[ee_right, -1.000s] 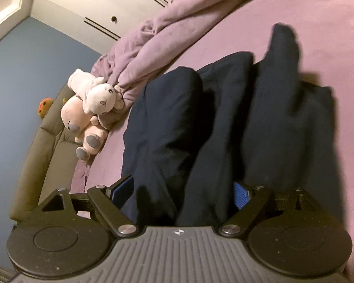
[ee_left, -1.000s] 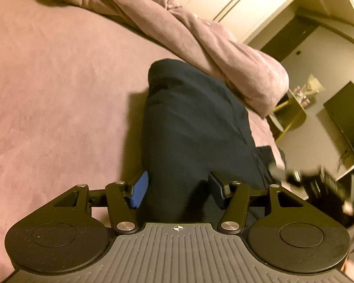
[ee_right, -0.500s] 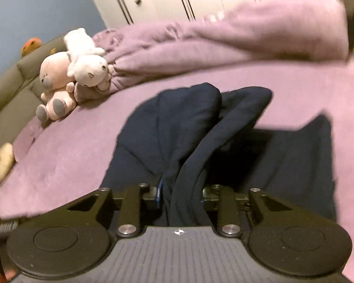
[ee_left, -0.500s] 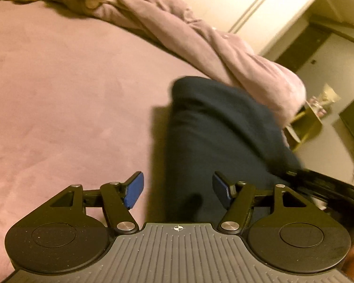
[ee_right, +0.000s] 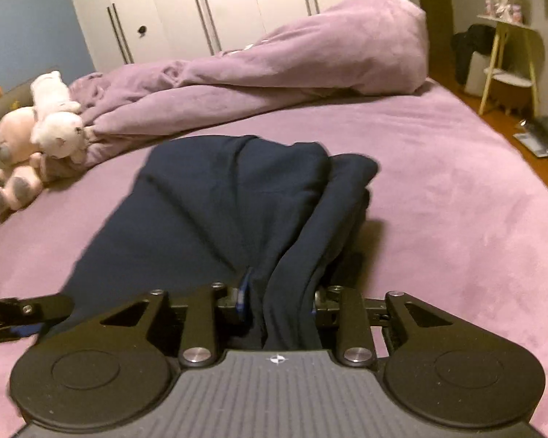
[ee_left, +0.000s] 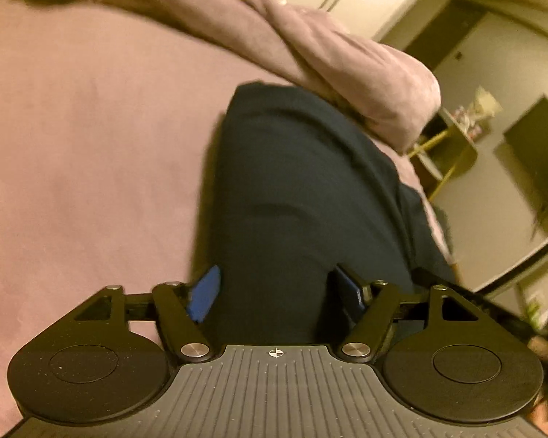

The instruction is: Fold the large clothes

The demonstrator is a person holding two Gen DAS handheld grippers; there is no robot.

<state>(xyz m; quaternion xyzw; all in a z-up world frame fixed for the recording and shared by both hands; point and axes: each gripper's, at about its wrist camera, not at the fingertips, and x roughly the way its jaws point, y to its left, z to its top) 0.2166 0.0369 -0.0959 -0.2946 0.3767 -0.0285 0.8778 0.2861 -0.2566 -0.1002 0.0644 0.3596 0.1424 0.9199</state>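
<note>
A: Left wrist view first: we see our left gripper [ee_left: 276, 292] low over the dark navy garment [ee_left: 303, 197], which lies on the bed [ee_left: 91, 138] in a long folded band running away from us towards the rumpled duvet [ee_left: 328, 58].

B: And its fingers [ee_left: 204, 297]?

A: Spread wide. They have just been opening further. The cloth lies between them, but we see a gap beside each blue pad, so nothing is pinched there.

B: From the right wrist view we read the other side. Our right gripper [ee_right: 277, 301] has a thick bunch of the garment [ee_right: 237, 197] running up between its fingers [ee_right: 243, 294], and both pads sit against that bunch. Those jaws have just eased apart a little, yet the fold fills the gap from pad to pad.

A: So we call that a pinch on the cloth?

B: Yes, as far as we can see. The rest of the garment fans out ahead of us on the mauve bed [ee_right: 456, 200], flat on the left and ridged on the right.

A: What else do we have around it?

B: The duvet [ee_right: 292, 69] is heaped across the far side of the bed, plush toys [ee_right: 44, 135] lie at its left end, and a white wardrobe [ee_right: 219, 7] stands behind. The tip of the left gripper [ee_right: 22, 314] shows at the lower left edge, beside the garment.
</note>
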